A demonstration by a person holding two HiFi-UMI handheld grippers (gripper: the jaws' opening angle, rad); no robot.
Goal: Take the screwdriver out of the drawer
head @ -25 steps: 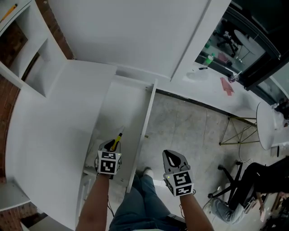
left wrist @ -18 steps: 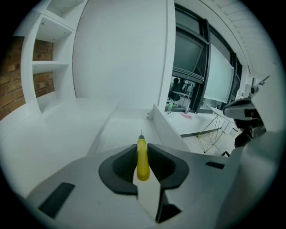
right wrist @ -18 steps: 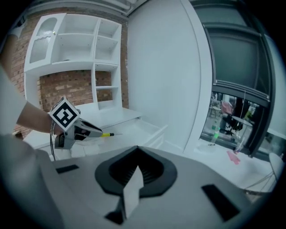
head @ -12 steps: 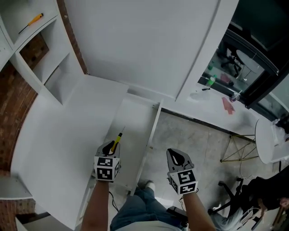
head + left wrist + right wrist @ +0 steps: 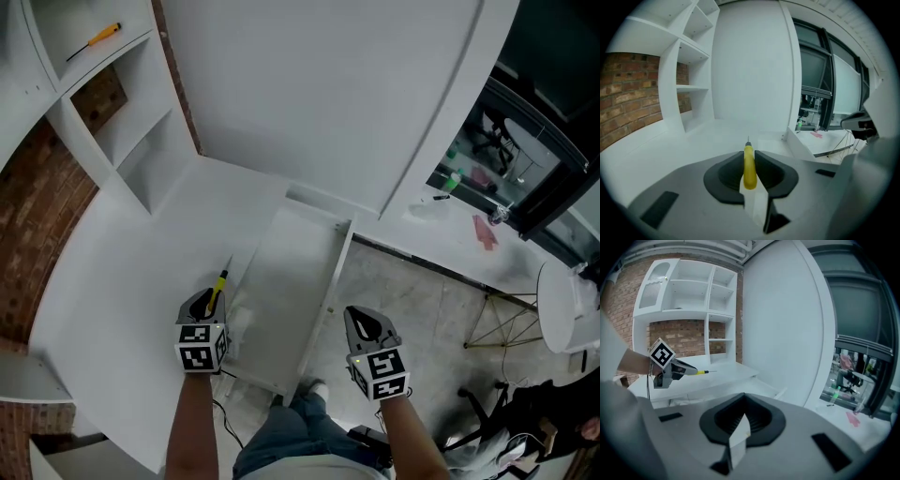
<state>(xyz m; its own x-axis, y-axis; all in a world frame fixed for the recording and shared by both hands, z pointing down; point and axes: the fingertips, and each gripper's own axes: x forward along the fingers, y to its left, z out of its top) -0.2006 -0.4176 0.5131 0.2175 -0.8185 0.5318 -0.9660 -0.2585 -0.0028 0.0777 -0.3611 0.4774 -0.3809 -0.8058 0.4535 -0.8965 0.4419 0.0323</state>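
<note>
My left gripper (image 5: pixel 208 302) is shut on the yellow handle of a screwdriver (image 5: pixel 218 284), whose thin shaft sticks out forward past the jaws. It hangs over the white countertop (image 5: pixel 122 272), just left of the open white drawer (image 5: pixel 335 281). In the left gripper view the screwdriver (image 5: pixel 749 168) sits clamped between the black jaws of the left gripper (image 5: pixel 749 159). My right gripper (image 5: pixel 367 325) hovers over the floor right of the drawer, shut with nothing in it. From the right gripper view, the right gripper (image 5: pixel 742 397) looks across at the left gripper (image 5: pixel 683 370) and the screwdriver (image 5: pixel 700 372).
White shelves (image 5: pixel 112 112) stand at the far left against a brick wall (image 5: pixel 47 206); a second yellow-handled screwdriver (image 5: pixel 94 41) lies on an upper shelf. A tall white panel (image 5: pixel 319 94) rises behind the drawer. A white round table (image 5: pixel 562 305) and dark windows are at the right.
My left gripper has lifted the screwdriver up out of the drawer and carried it left over the countertop. The right gripper rose a little beside the drawer.
</note>
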